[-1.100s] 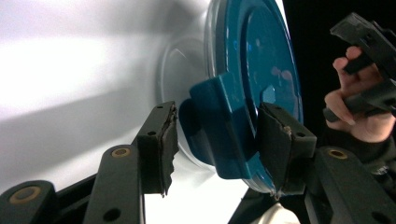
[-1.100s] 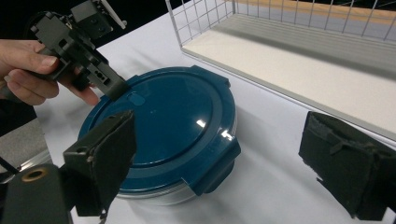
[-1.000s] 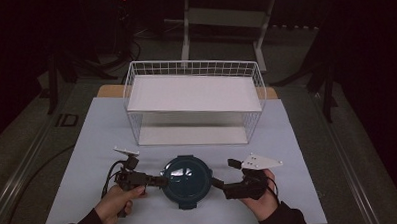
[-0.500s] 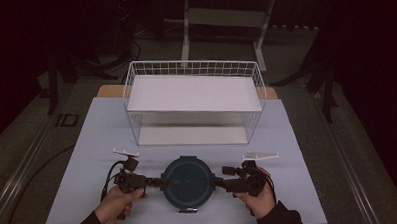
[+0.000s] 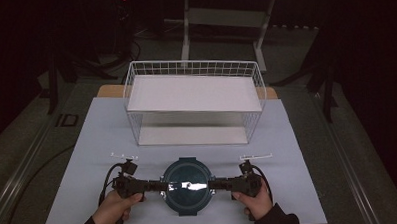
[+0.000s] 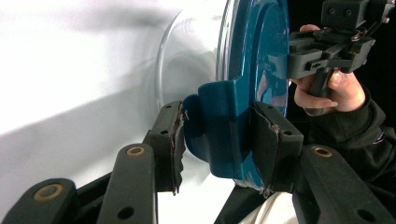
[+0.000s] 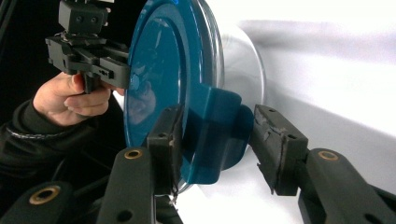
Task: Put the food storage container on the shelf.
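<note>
A round glass container with a teal lid [image 5: 186, 185] sits on the pale table near its front edge. My left gripper [image 5: 161, 185] comes in from the left and is shut on the lid's left clasp tab [image 6: 219, 121], both pads pressing it. My right gripper [image 5: 212, 183] reaches in from the right, and its jaws have just been closing around the right clasp tab [image 7: 219, 130]. One pad touches the lid side, while the other pad [image 7: 273, 140] still stands a small gap off the tab. Each gripper view shows the other hand and gripper beyond the lid.
A white wire basket [image 5: 195, 68] with a white shelf inside stands behind the container at mid-table. The pale table sheet [image 5: 97, 145] spreads to both sides. Dark floor, cables and a stand's legs lie beyond the table's far edge.
My right gripper has come down and in to the lid's right clasp, and its jaws have narrowed around it. The left gripper has stayed on the left clasp.
</note>
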A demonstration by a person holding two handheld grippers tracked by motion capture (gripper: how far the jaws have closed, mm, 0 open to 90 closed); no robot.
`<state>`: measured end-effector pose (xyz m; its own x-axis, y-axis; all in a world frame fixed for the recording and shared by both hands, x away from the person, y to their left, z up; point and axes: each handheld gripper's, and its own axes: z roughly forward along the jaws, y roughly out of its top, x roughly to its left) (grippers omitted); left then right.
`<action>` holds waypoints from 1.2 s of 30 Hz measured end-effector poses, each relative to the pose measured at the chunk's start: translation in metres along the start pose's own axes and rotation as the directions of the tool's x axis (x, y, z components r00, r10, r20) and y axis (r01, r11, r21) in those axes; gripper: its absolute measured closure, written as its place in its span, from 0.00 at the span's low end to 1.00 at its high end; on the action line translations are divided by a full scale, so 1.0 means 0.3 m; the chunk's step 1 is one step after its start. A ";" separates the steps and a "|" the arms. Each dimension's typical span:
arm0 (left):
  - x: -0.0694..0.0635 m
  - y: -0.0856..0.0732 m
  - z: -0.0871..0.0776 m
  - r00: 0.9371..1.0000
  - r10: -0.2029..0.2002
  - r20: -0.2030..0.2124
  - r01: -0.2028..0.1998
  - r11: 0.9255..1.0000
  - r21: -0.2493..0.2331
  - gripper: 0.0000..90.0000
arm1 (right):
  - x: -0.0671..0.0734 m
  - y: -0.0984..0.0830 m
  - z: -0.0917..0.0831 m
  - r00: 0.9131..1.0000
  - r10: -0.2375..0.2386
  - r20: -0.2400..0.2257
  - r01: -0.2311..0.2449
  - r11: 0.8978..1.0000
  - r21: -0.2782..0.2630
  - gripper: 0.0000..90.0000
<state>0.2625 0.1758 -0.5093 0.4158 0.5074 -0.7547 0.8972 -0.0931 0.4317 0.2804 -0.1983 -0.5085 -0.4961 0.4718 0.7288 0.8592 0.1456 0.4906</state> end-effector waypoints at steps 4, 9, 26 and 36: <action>-0.007 -0.002 0.000 1.000 0.013 -0.005 -0.013 1.000 -0.006 0.63 | -0.006 -0.003 0.006 1.000 0.016 -0.016 -0.016 1.000 0.013 0.60; -0.008 -0.007 0.002 1.000 0.013 -0.006 -0.013 1.000 -0.019 0.63 | -0.004 -0.012 0.011 1.000 0.022 -0.010 -0.022 1.000 0.006 0.59; -0.054 -0.023 -0.015 0.996 0.050 -0.073 -0.054 0.997 -0.057 0.64 | 0.034 -0.017 0.009 1.000 0.011 0.000 -0.011 1.000 -0.019 0.62; -0.070 0.051 -0.013 0.995 0.074 -0.067 -0.079 0.994 -0.075 0.63 | 0.035 0.039 -0.022 1.000 -0.012 0.001 0.012 0.998 -0.057 0.62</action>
<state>0.2669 0.1671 -0.4848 0.4698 0.5555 -0.6860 0.8480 -0.0682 0.5255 0.2843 -0.1974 -0.4919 -0.5066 0.4710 0.7222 0.8444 0.1016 0.5260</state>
